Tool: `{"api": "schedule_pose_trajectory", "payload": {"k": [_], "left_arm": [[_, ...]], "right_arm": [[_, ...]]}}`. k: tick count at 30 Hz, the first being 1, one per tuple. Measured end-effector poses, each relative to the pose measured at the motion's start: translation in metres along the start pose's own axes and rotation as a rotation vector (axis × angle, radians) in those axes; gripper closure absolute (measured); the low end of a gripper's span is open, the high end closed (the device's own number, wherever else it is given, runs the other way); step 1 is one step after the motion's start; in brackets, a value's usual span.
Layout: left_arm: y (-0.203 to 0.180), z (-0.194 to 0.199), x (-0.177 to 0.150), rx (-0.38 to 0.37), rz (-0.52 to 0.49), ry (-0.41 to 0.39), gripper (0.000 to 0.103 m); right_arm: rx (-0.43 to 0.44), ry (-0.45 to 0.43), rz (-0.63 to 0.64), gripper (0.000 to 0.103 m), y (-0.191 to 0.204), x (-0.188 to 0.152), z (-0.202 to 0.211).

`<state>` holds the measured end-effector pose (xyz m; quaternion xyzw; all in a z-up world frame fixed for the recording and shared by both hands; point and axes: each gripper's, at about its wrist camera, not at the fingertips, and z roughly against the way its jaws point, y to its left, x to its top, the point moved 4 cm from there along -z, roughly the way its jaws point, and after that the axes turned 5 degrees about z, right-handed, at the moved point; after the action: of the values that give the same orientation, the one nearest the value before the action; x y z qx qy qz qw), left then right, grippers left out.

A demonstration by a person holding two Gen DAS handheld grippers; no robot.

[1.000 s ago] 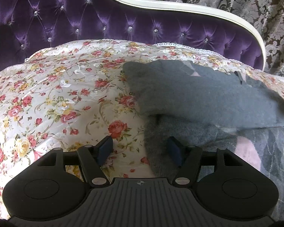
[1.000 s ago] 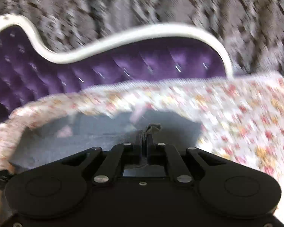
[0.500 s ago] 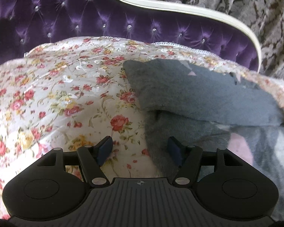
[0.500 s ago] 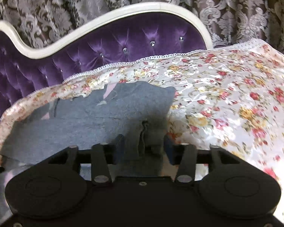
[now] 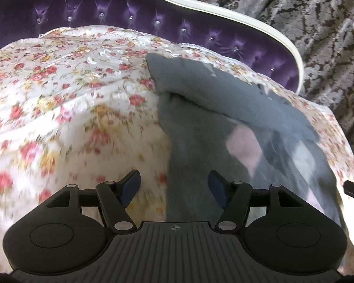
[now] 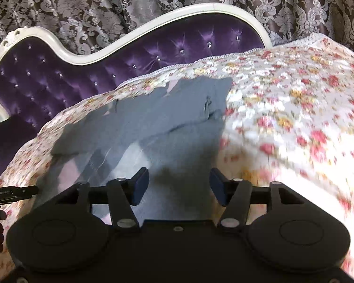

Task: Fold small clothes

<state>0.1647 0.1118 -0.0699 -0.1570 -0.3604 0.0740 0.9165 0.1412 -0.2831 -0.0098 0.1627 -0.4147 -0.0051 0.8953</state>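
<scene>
A grey knit garment point(image 5: 224, 122) with pale pink and white diamond patches lies on the floral bed cover point(image 5: 70, 99). Its far part is folded over toward me, plain grey side up. My left gripper point(image 5: 173, 189) is open and empty, held over the garment's near left edge. In the right wrist view the same garment point(image 6: 153, 122) lies folded, with a small pinched crease near its far right corner. My right gripper point(image 6: 178, 187) is open and empty over the garment's near right part.
A purple tufted headboard point(image 6: 82, 75) with a white curved frame stands behind the bed, patterned curtains point(image 6: 129, 7) behind it. The floral cover point(image 6: 295, 118) spreads wide on both sides of the garment. The other gripper's tip point(image 6: 14, 192) shows at the left edge.
My right gripper has opened and let go of the garment's corner, leaving the far part folded over, then drawn back. My left gripper stayed open and shifted back and a little right.
</scene>
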Motion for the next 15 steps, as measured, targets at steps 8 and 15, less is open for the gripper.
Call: {"api": "schedule_pose_trajectory", "payload": {"k": [8, 15], "left_arm": [[-0.01, 0.028, -0.04, -0.033, 0.008, 0.062, 0.041], [-0.011, 0.032, -0.058, -0.02, 0.007, 0.068, 0.041]], "right_arm": [[0.022, 0.045, -0.056, 0.039, 0.01, -0.041, 0.027], [0.044, 0.074, -0.118, 0.03, 0.014, -0.067, 0.039]]}}
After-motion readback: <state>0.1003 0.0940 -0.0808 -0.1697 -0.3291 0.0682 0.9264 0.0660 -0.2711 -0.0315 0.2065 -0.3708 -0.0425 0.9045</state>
